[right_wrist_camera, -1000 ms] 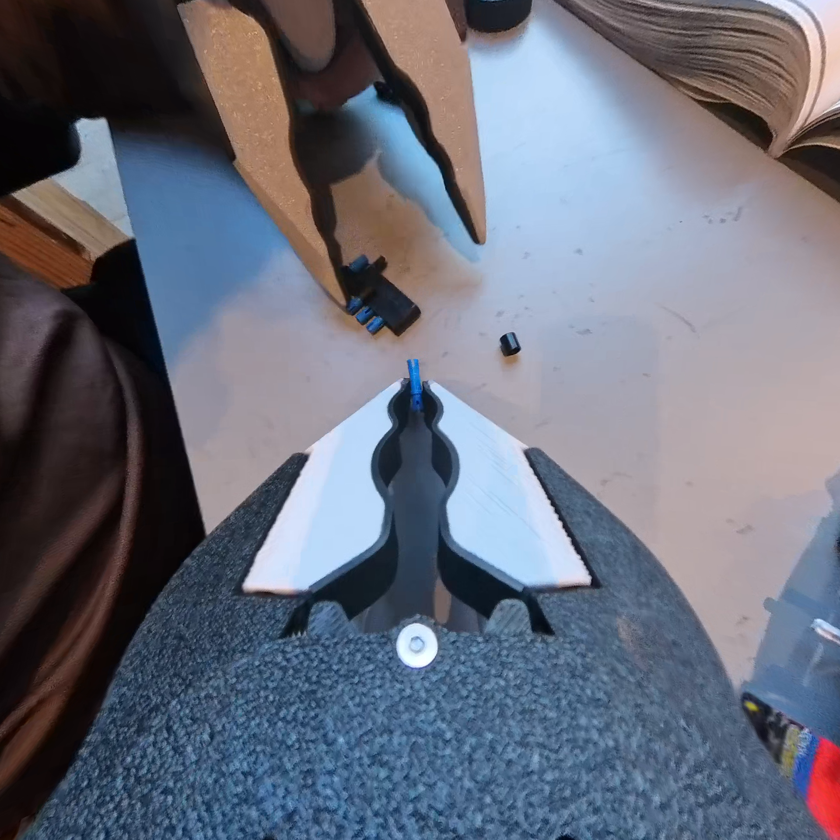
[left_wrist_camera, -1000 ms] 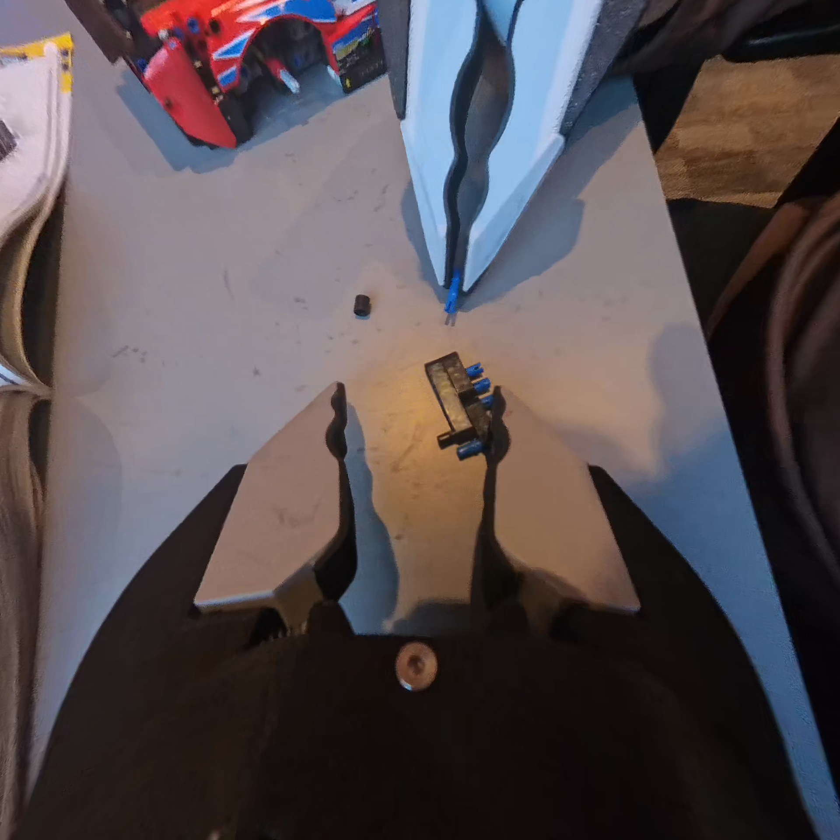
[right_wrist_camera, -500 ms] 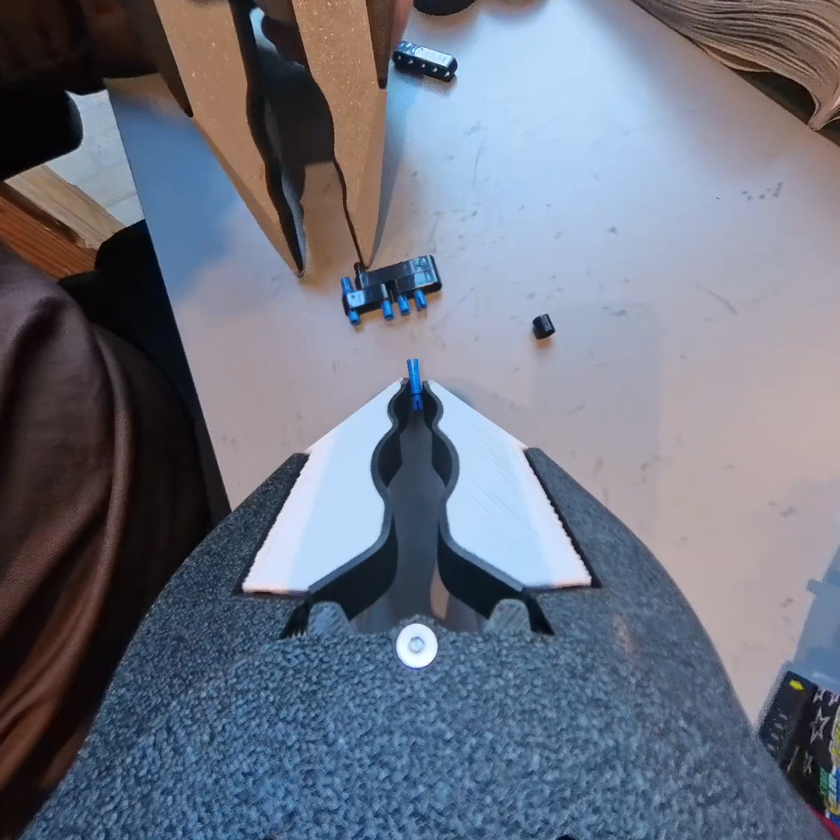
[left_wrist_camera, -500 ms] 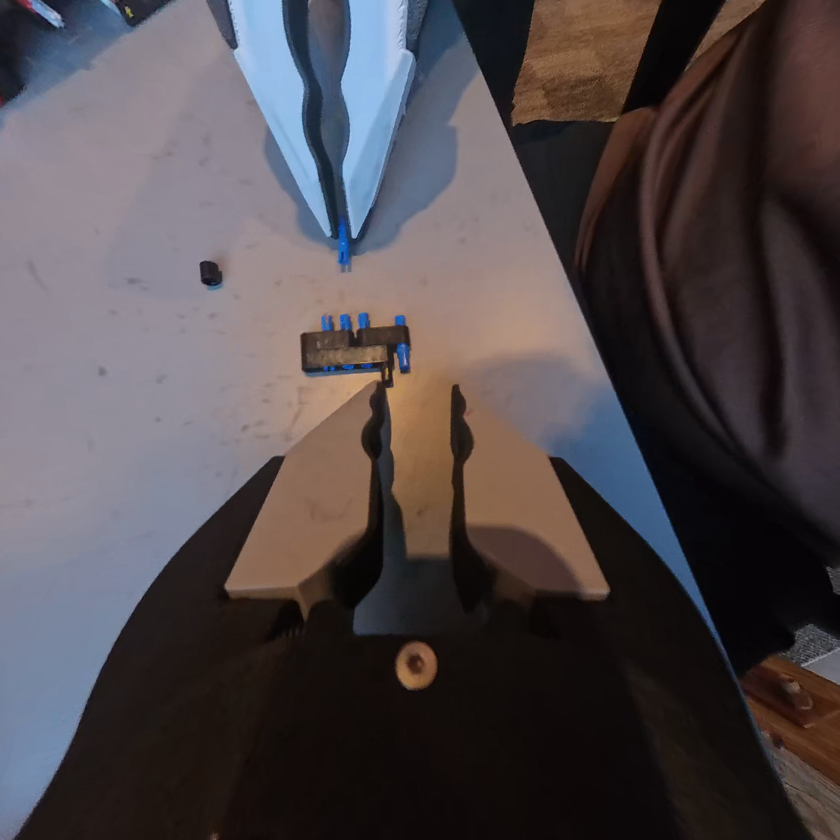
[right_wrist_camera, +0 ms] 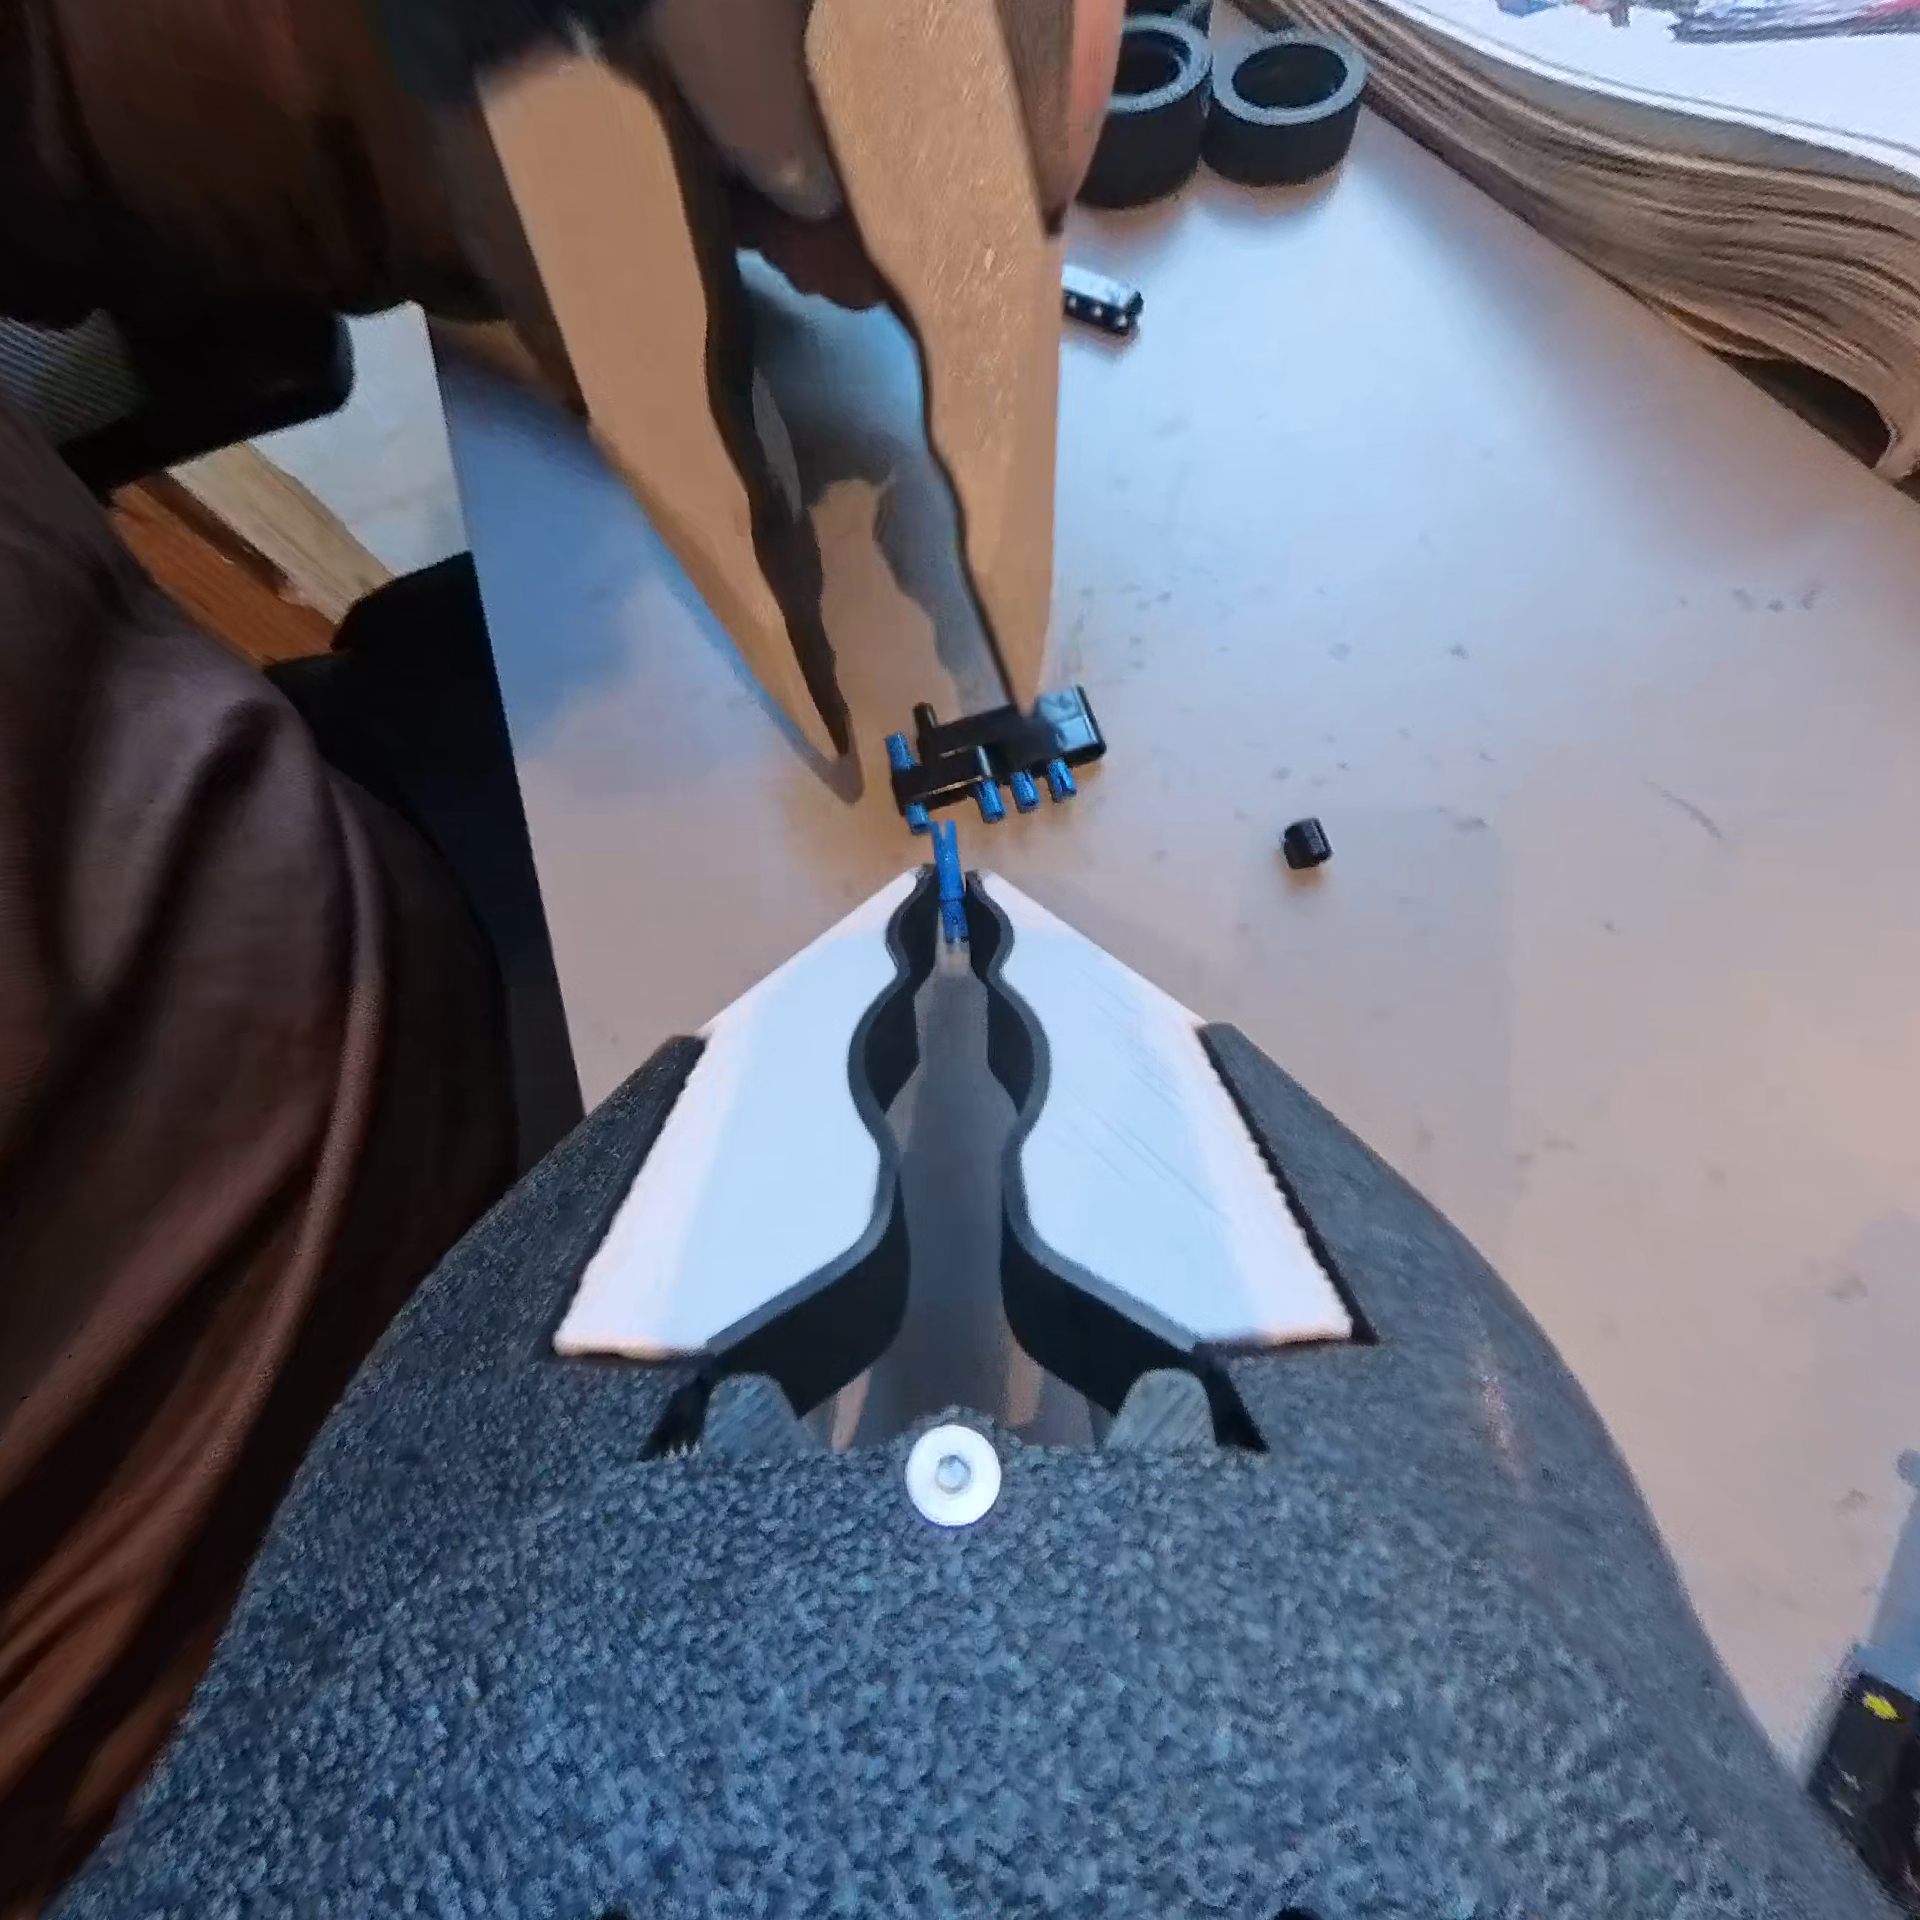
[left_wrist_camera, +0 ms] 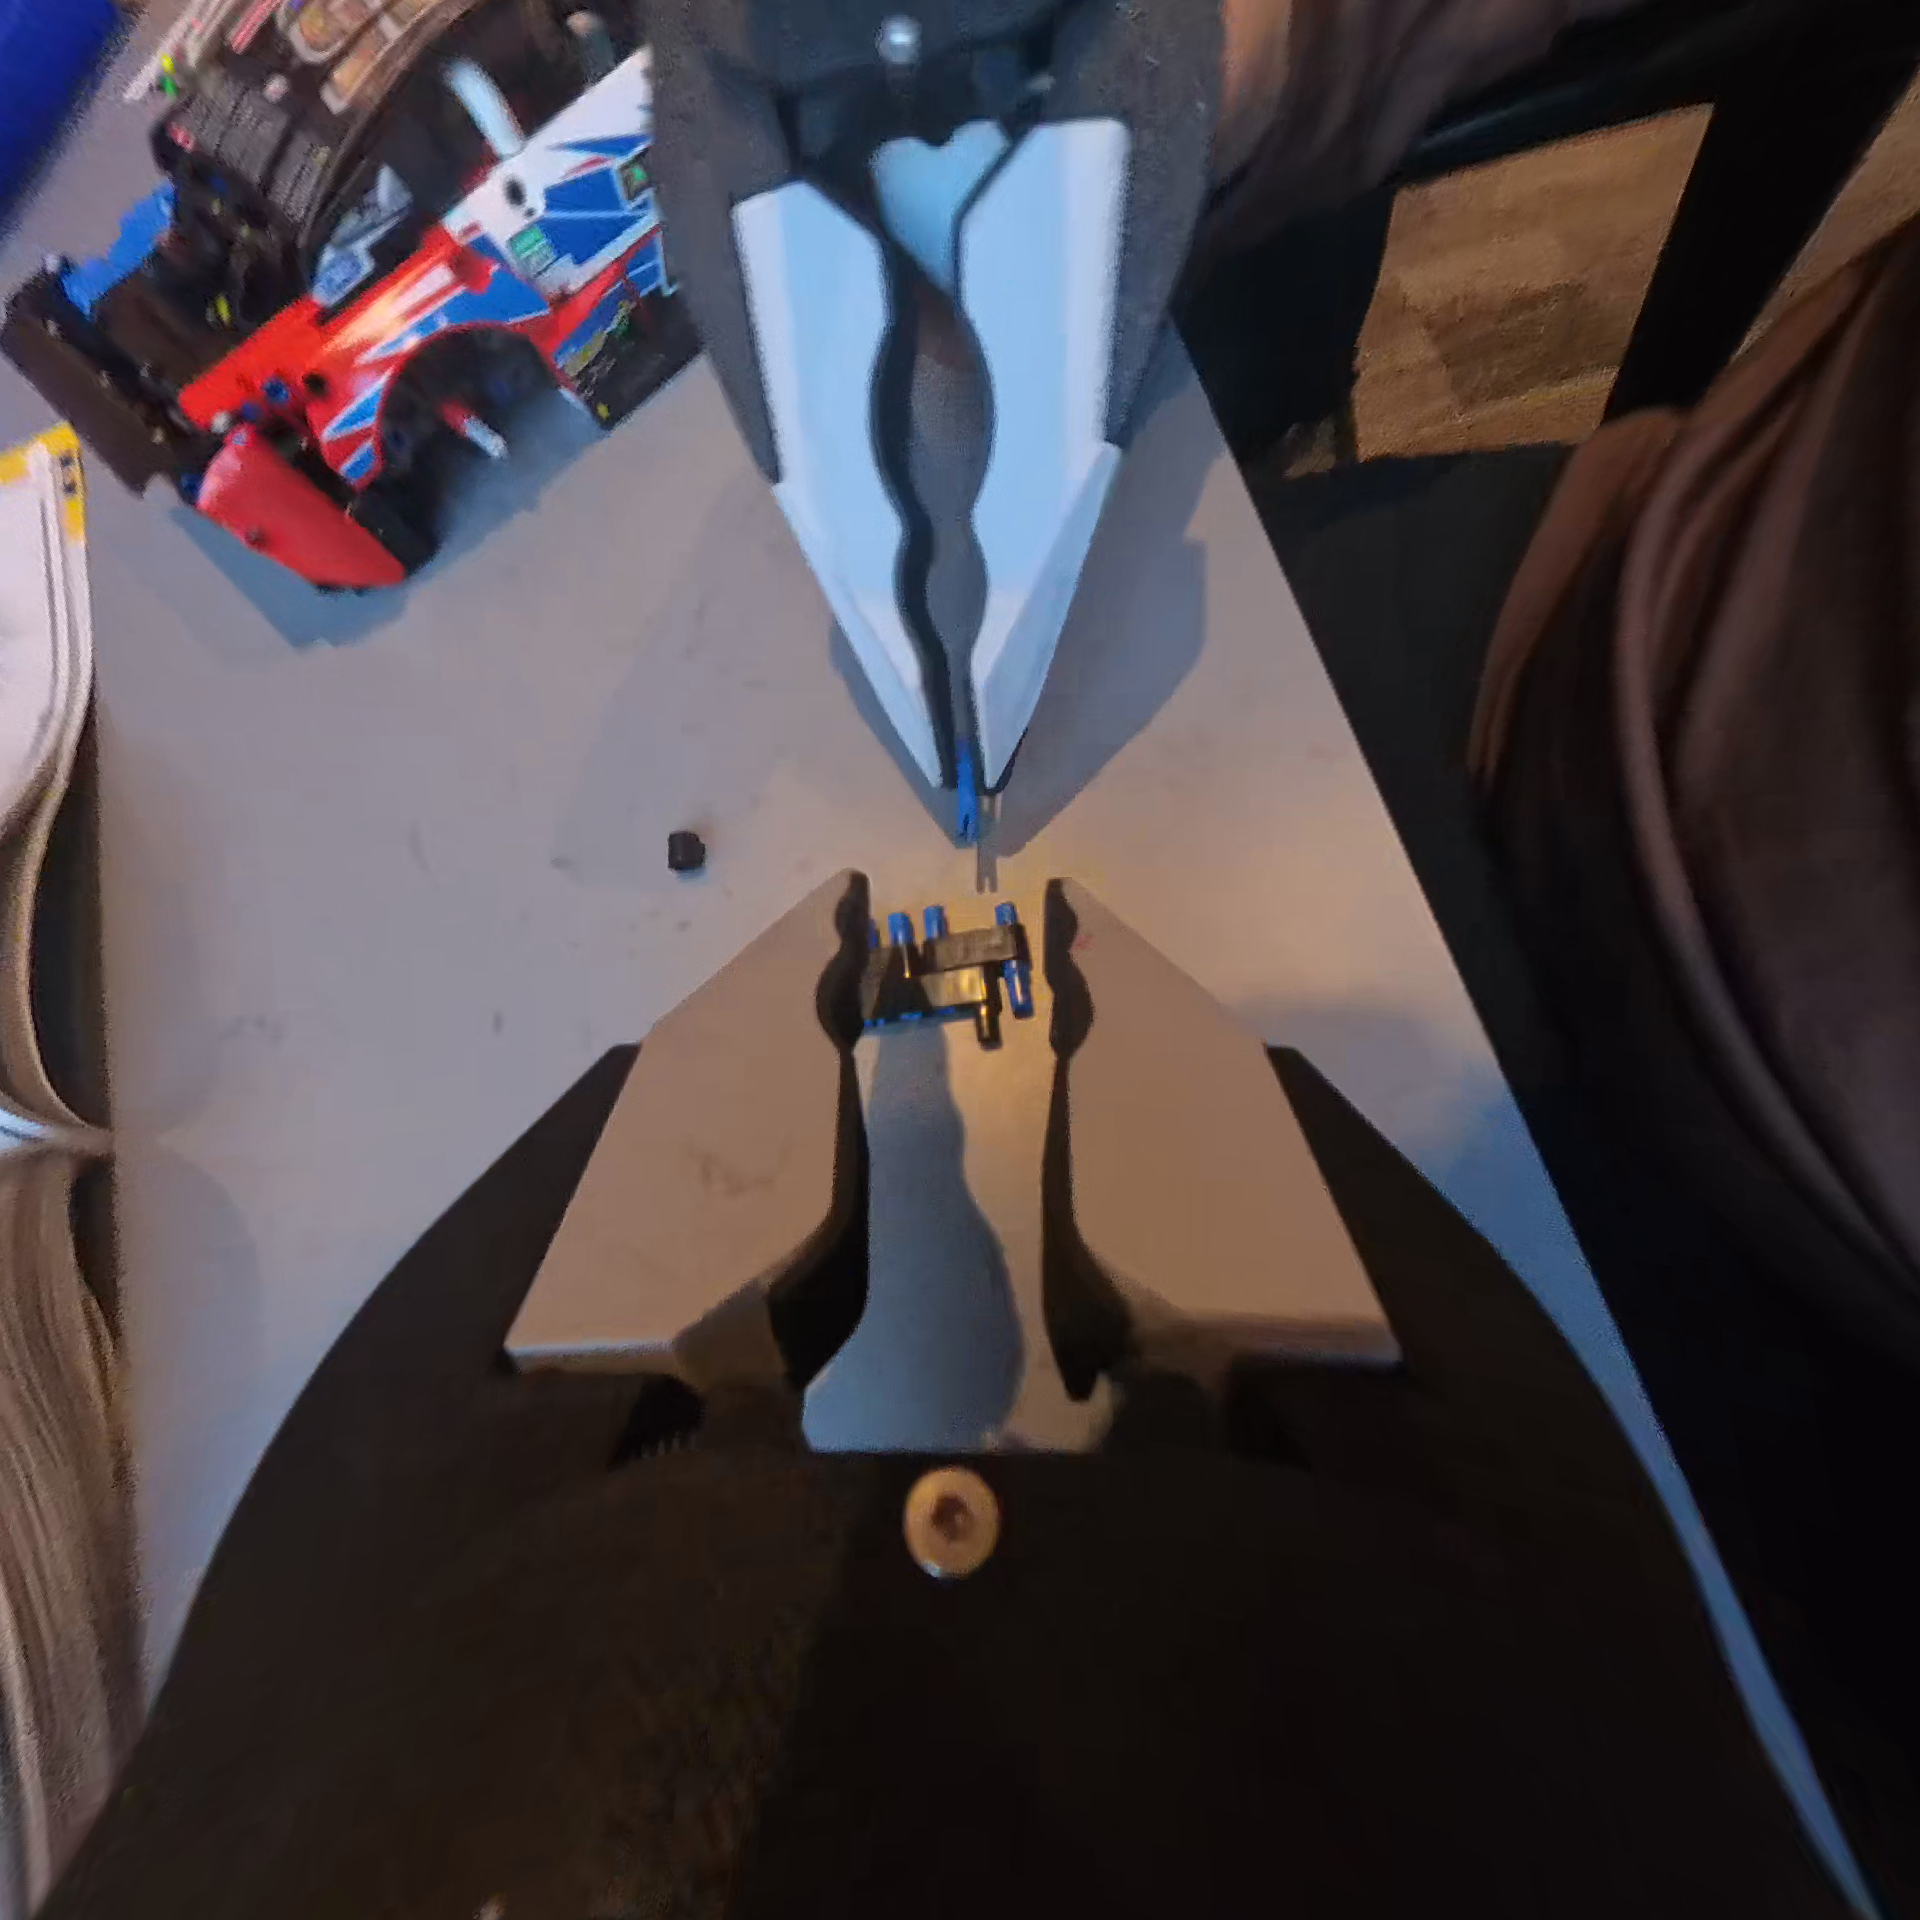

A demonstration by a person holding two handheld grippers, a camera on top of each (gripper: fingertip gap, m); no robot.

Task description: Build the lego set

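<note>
With the left tongs (left_wrist_camera: pixel 951 914) standing apart astride the black beam assembly (left_wrist_camera: pixel 940 966) on the tabletop (left_wrist_camera: pixel 416 831), the right tongs (right_wrist_camera: pixel 948 883), clamped on the blue pin (right_wrist_camera: pixel 948 873), should align it squarely with the beam's vacant hole at 12 o'clock before pressing.

This looks like a hobby corner in a home rather than a lab or shop. A plain, scuffed pale counter (right_wrist_camera: pixel 1455 520) carries a half-built red, white and blue toy race car (left_wrist_camera: pixel 416 322) far ahead-left of the left gripper (left_wrist_camera: pixel 951 899), loose black tyres (right_wrist_camera: pixel 1226 104), and a thick open instruction book (right_wrist_camera: pixel 1662 208). Patterned carpet (left_wrist_camera: pixel 1507 301) shows beyond the counter's edge.
</note>
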